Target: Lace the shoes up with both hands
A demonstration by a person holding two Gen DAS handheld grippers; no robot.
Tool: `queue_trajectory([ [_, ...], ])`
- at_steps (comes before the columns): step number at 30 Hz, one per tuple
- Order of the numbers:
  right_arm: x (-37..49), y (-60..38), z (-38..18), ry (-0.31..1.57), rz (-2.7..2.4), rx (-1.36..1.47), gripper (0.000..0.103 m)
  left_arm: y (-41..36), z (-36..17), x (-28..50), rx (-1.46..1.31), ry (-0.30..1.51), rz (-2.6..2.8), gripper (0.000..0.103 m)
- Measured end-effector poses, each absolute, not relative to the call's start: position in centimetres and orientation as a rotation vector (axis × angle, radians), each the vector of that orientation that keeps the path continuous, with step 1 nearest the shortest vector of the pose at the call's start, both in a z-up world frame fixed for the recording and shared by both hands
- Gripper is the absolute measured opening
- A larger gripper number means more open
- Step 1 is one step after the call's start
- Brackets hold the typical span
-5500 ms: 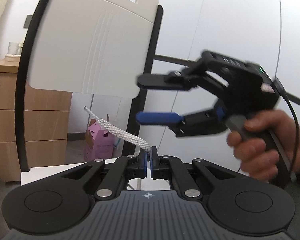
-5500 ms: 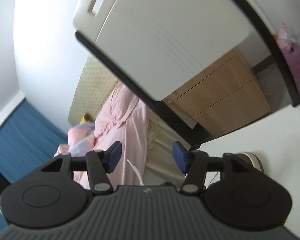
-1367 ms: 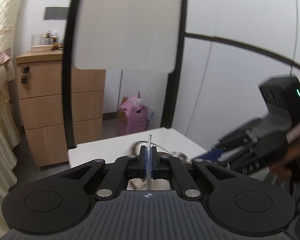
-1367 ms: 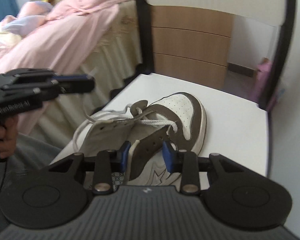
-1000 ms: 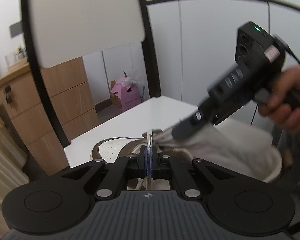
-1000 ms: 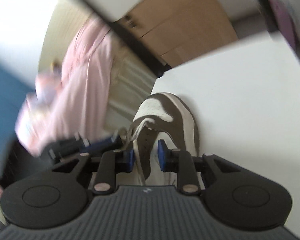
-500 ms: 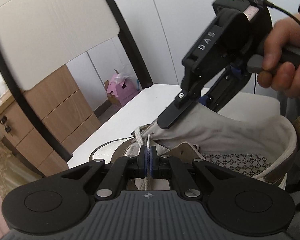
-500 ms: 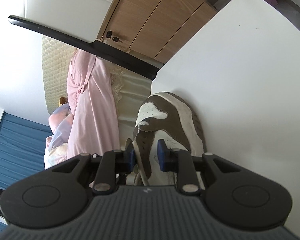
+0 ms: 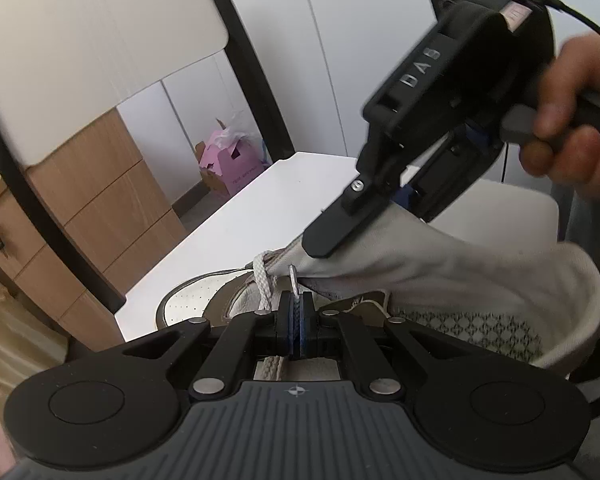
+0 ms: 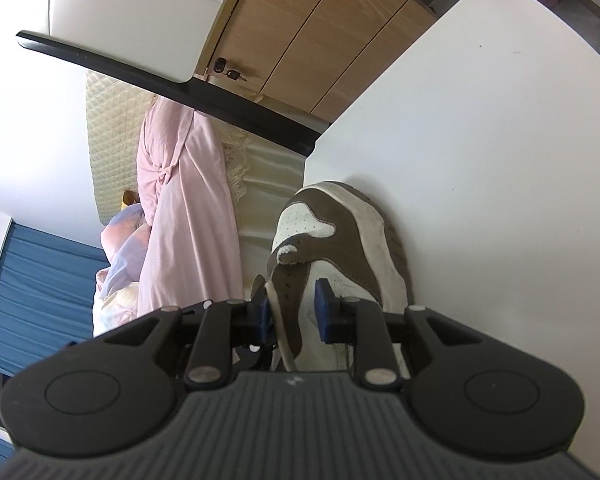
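shoe [image 10: 340, 232] on seat [image 10: 480, 160] | cabinet [image 9: 100, 200] behind | bed [image 10: 188, 208] probably beside seat

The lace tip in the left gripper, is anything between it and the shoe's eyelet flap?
Nothing visible blocks it. The left gripper pinches the lace tip just short of the flap, which the right gripper clamps and holds up; the eyelet itself cannot be made out.

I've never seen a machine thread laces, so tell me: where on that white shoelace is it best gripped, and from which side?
Judging by its pose, near the stiff tip: the shoelace is limp elsewhere. Come from the heel side, as the left gripper has, pinching it with the tip poking toward the eyelets.
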State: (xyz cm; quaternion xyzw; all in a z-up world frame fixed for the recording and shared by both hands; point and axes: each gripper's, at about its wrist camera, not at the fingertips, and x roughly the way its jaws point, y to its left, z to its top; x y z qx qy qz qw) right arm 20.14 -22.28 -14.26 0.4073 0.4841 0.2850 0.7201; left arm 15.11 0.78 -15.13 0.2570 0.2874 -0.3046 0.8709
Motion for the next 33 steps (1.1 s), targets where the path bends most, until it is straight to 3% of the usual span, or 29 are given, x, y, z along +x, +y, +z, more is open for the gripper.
queue_trajectory([
  [6,20.1,-21.3,-12.9,1.049,0.657,0.751,0.025,0.9,-15.0,15.3,0.51,0.589,-0.632,0.003],
  [12,19.1,-17.7,-9.6,0.966,0.725,0.307,0.024,1.5,-14.5,15.6,0.432,0.591,-0.648,0.003],
  [17,18.4,-16.0,-9.0,0.93,0.736,0.141,0.024,1.3,-14.7,15.7,0.437,0.58,-0.65,0.003],
  [21,19.0,-16.8,-9.4,0.946,0.742,0.214,0.024,1.4,-14.7,15.9,0.424,0.582,-0.656,0.003],
  [28,20.7,-21.4,-11.7,0.946,0.649,0.761,0.025,1.8,-14.7,15.7,0.426,0.578,-0.66,0.003],
  [33,21.3,-20.7,-12.9,0.997,0.619,0.78,0.021,1.9,-14.7,15.8,0.424,0.577,-0.664,0.003],
])
